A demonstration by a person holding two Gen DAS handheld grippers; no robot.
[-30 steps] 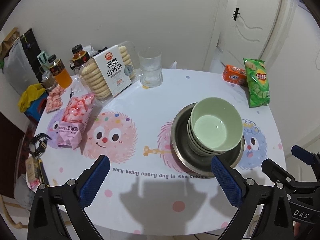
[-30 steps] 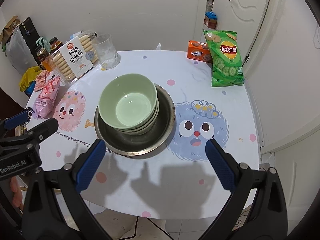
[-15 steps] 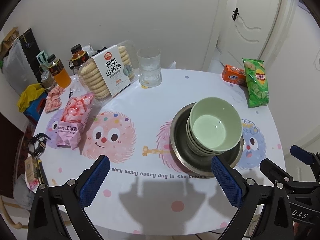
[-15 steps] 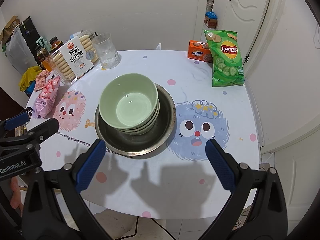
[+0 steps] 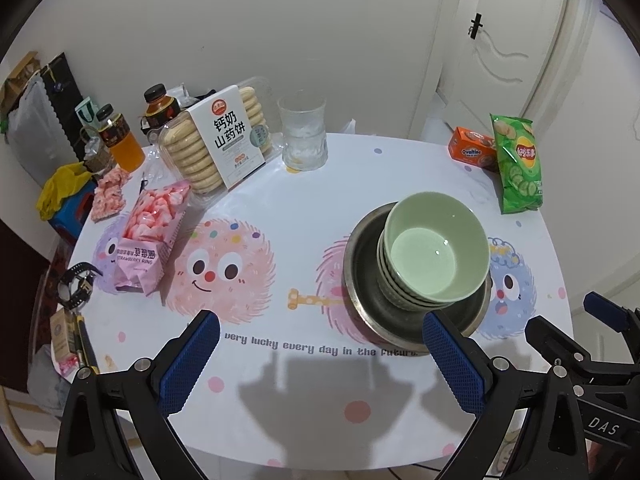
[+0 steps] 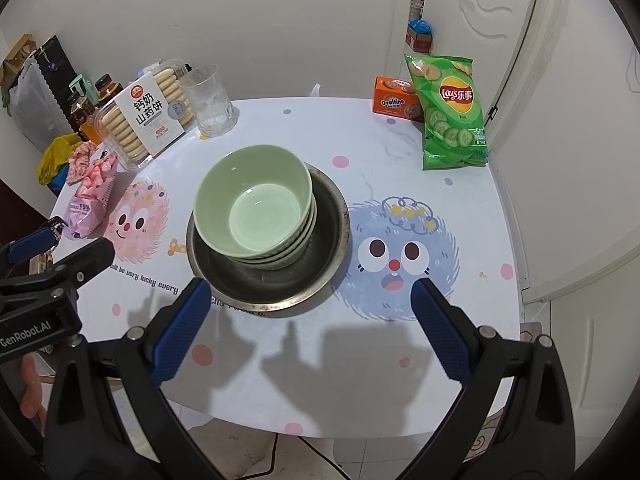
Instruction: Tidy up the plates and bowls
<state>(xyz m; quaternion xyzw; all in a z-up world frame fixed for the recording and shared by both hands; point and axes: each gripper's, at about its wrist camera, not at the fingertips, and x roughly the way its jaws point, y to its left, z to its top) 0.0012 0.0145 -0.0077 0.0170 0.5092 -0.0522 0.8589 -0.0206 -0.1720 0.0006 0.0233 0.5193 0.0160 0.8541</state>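
A stack of pale green bowls (image 5: 434, 252) (image 6: 256, 208) sits inside a wide metal dish (image 5: 362, 280) (image 6: 328, 240) near the middle of the round white table (image 5: 304, 208) (image 6: 400, 160). My left gripper (image 5: 320, 356) hangs open above the table's near edge, its right blue pad just in front of the dish. My right gripper (image 6: 310, 320) is also open and empty, with its left pad close to the dish's near rim. In the right wrist view the left gripper's fingers (image 6: 56, 252) reach in from the left.
At the back left stand a biscuit pack (image 5: 218, 142), a glass cup (image 5: 304, 136), drink bottles (image 5: 120, 140) and a pink snack bag (image 5: 150, 236). A green chip bag (image 6: 450, 112) and an orange box (image 6: 394, 100) lie back right. A white door (image 6: 480, 20) is behind.
Both views have barely shifted; the left gripper has drifted very slightly. The bowls and dish have not moved and both grippers stay open.
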